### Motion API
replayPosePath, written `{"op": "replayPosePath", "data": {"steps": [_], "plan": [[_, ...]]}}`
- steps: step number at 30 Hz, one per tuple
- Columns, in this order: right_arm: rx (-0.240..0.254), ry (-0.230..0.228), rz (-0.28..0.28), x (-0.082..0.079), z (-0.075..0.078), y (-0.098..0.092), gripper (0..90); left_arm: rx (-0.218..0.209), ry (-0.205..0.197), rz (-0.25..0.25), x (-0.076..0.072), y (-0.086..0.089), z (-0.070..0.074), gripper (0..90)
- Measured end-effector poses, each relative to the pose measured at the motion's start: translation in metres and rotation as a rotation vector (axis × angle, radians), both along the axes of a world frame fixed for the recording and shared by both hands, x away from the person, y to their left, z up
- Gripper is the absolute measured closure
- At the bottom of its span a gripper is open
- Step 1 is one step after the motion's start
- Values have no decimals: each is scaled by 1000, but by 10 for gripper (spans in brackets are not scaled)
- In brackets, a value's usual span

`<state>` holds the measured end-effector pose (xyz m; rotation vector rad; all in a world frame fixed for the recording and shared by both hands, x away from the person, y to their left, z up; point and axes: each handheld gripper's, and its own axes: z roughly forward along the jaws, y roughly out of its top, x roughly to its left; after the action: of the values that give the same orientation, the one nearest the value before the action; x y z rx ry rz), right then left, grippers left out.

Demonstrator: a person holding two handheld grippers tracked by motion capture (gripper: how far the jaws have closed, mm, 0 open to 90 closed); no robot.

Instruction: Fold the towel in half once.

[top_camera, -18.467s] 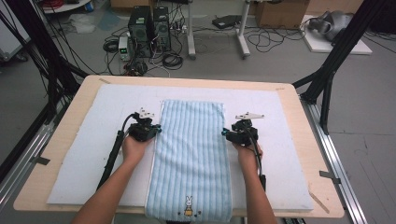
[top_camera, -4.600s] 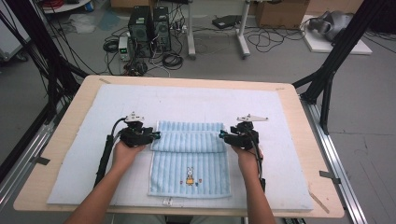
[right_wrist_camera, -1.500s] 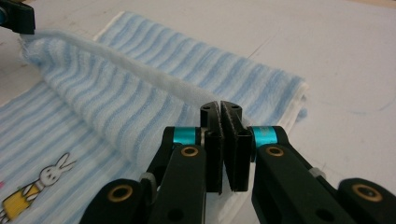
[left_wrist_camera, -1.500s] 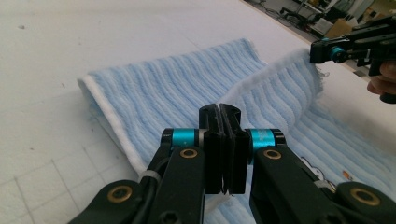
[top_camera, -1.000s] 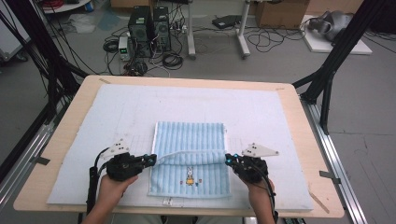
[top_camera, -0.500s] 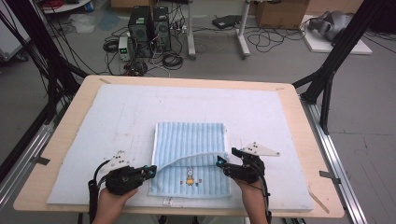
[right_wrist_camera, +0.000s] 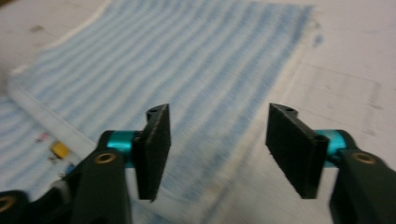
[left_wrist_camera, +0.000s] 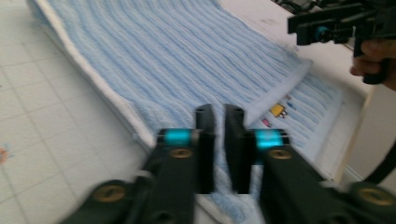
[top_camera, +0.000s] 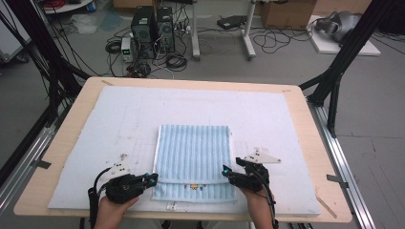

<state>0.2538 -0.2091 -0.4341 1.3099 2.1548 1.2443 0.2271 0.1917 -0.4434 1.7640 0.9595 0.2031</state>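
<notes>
A light blue striped towel [top_camera: 193, 155] lies folded flat on the white mat, and its lower layer with a small cartoon print [top_camera: 195, 186] peeks out at the front. My left gripper [top_camera: 152, 179] sits at the towel's front left corner. Its jaws have just been opening and stand a narrow gap apart [left_wrist_camera: 219, 112], with no cloth pinched between them. My right gripper [top_camera: 225, 174] is at the front right corner. Its jaws have just been closing a little but stand wide apart [right_wrist_camera: 217, 116] over the towel [right_wrist_camera: 196, 60], with nothing between them.
The white mat [top_camera: 286, 119] covers most of the wooden table [top_camera: 305, 100]. Black frame legs [top_camera: 334, 81] stand at the table's right and left sides. Computers and cables [top_camera: 153, 28] are on the floor beyond the far edge.
The towel's folded flap, held raised between the two grippers half a second ago, now lies flat. Both grippers have let go of it and stay near the front corners.
</notes>
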Motion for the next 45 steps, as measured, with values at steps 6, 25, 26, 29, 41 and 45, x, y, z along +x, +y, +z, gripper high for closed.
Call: {"op": "replayPosePath", "data": {"steps": [6,25,26,29,41,45], "plan": [[-56,37,61,-10,-3,2,545,73,32,85,10,1,-1,517],[-145,21,143,-12,-6,11,829,173,27,94,16,-10,-8,879],[-135,19,142,-12,-6,10,831,164,25,88,15,-10,-7,881],[-124,14,140,-14,-4,9,839,123,16,81,13,-7,-4,883],[-86,-32,142,-25,8,5,848,0,27,20,1,-3,5,888],[-82,-37,149,-32,12,3,851,-18,32,6,-5,0,6,888]]}}
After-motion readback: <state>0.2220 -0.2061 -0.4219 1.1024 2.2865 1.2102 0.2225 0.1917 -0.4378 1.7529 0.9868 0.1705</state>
